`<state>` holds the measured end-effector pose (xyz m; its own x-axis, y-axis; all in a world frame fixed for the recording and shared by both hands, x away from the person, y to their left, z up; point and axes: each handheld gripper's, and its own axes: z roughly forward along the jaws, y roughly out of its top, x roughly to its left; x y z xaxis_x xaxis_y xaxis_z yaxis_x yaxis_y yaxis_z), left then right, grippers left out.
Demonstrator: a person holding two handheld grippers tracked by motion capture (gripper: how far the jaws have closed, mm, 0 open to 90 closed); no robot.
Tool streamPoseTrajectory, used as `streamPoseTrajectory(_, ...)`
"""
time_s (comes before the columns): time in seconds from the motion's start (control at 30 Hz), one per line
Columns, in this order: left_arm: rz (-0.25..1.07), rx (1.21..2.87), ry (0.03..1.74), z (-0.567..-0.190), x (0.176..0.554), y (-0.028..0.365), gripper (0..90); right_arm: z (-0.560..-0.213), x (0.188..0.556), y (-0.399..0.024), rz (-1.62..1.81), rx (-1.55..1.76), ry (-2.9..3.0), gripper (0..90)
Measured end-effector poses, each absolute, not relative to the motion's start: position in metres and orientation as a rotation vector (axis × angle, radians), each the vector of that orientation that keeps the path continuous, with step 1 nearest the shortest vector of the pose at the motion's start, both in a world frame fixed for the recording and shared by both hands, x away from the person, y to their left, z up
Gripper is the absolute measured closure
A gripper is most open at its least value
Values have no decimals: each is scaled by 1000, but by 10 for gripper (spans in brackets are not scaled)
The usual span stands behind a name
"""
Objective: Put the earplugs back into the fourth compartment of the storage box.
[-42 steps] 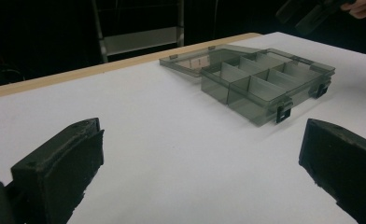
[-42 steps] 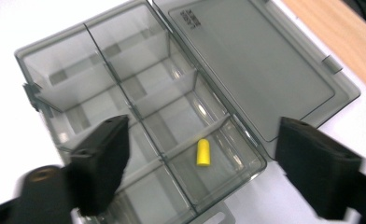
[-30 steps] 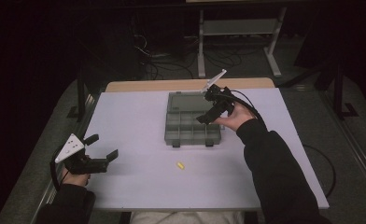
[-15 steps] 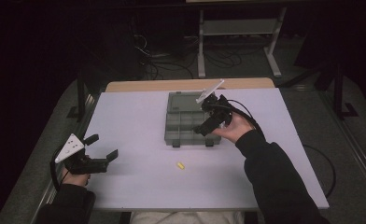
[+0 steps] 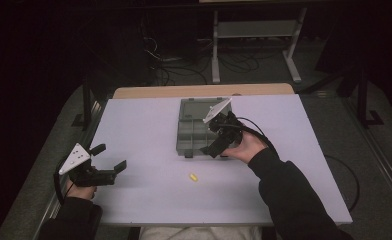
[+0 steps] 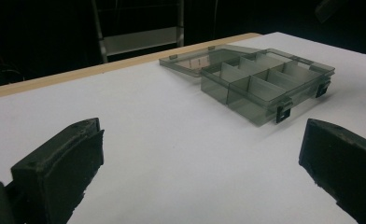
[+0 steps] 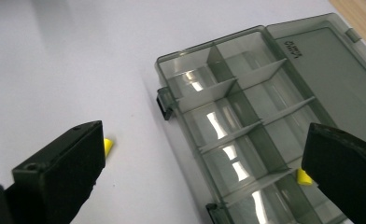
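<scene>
A smoky clear compartment box (image 5: 191,131) lies open mid-table, its lid (image 5: 198,105) flat behind it. My right gripper (image 5: 213,136) hovers open over the box's near right part. In the right gripper view its jaws (image 7: 204,144) are wide apart above the dividers (image 7: 239,123). A small yellow piece (image 7: 303,177) sits in a near compartment by the right jaw. A second yellow piece (image 5: 194,177) lies on the table in front of the box, half hidden behind the left jaw (image 7: 108,145). My left gripper (image 5: 109,157) rests open at the table's left edge, nothing between its jaws (image 6: 202,140), facing the box (image 6: 265,88).
The white tabletop (image 5: 144,130) has bare room left and right of the box. A wooden strip (image 5: 204,91) runs along the far edge. Beyond it, in the dark, are a metal stand (image 5: 254,30) and cables on the floor.
My right gripper has come back toward the person and slightly left, from the box's far right to its near right part. The left gripper has not moved.
</scene>
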<state>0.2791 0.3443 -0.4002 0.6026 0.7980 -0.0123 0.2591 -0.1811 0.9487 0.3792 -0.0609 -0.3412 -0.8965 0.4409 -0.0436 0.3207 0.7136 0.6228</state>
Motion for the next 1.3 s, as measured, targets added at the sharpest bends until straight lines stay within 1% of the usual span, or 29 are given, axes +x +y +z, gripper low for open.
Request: streamPoseTrajectory(1.3,612,1743,864,-400,280,344,0,-400,344,-29,872,454,2871,0)
